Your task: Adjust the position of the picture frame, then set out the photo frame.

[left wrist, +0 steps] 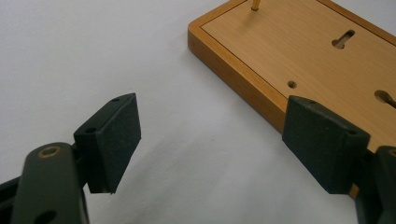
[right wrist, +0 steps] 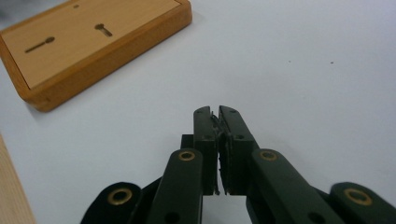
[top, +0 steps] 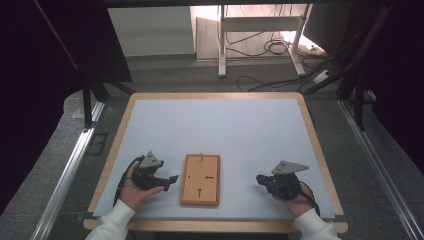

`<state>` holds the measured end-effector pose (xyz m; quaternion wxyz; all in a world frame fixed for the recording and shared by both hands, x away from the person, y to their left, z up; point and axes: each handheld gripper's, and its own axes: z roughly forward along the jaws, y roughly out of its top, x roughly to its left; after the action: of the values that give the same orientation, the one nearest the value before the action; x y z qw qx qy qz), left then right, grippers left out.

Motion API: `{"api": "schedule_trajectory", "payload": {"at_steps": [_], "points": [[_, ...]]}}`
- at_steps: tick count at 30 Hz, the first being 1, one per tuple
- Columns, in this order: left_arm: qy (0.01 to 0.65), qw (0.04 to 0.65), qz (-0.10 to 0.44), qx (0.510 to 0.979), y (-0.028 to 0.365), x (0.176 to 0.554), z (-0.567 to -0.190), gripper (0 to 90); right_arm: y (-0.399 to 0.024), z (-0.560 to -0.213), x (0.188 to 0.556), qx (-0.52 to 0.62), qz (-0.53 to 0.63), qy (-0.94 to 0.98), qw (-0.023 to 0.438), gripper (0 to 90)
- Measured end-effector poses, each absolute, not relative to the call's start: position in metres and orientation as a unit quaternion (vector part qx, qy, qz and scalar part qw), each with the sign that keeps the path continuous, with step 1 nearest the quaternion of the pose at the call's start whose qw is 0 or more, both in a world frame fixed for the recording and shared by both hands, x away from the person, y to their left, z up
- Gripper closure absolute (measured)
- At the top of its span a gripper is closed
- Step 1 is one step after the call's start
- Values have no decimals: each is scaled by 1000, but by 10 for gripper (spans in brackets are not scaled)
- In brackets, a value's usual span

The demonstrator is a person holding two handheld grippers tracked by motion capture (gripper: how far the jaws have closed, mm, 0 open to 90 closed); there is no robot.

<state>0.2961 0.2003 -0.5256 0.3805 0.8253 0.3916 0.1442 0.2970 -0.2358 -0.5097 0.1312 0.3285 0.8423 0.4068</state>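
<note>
I read this as the very start: nothing is lifted, and the wooden board [top: 200, 180] lies flat on the table [top: 215, 125], near the front edge and between my two tools. My left gripper [top: 171, 179] sits just beside the board's left side with its fingers [left wrist: 112, 140] spread wide; in the left gripper view one pad hangs over the pale table top and the other [left wrist: 322, 140] rides in front of the board's [left wrist: 299, 51] near edge, so I judge it is lining up to take that edge, though I cannot tell whether the pad touches the wood. My right gripper [top: 260, 178] rests well apart on the board's other side, and in the right gripper view its fingers [right wrist: 219, 140] are pressed together with nothing between them. So the grasp, and whatever is to follow, all remains to be done.

The board is a flat rectangle of light orange-brown wood with a darker raised border and rounded corners. Its face carries two keyhole-shaped slots [left wrist: 343, 39] and a small round hole [left wrist: 292, 84], so I take this for the back of a plaque or frame. A thin brass-coloured pin [left wrist: 255, 5] stands up near the far short end. In the right gripper view the board [right wrist: 93, 46] lies off to the upper left, its slots dark against the pale panel, and it looks clean and undamaged
</note>
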Motion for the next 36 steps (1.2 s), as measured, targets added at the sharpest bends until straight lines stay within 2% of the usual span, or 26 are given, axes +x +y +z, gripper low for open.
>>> {"api": "schedule_trajectory", "payload": {"at_steps": [6,7,8,10,12,14,19,30,36], "points": [[385,381,143,828,198,299,-526,197,-239,-512,296,333,404,842,131,825],[385,383,142,828,198,299,-526,197,-239,-512,296,333,405,841,132,775],[386,385,143,826,199,299,-526,197,-239,-512,296,334,407,839,136,686],[387,385,144,825,199,298,-525,197,-238,-513,297,343,413,830,154,467],[384,387,149,825,198,297,-524,197,-235,-514,296,354,415,823,156,351],[380,387,152,826,197,297,-524,197,-233,-514,294,352,416,823,160,298],[372,396,155,825,196,298,-523,194,-231,-511,293,344,425,822,158,247],[361,394,157,831,187,305,-522,209,-224,-513,292,338,417,829,155,213],[355,391,154,835,178,308,-518,207,-226,-511,291,342,420,823,170,204]]}}
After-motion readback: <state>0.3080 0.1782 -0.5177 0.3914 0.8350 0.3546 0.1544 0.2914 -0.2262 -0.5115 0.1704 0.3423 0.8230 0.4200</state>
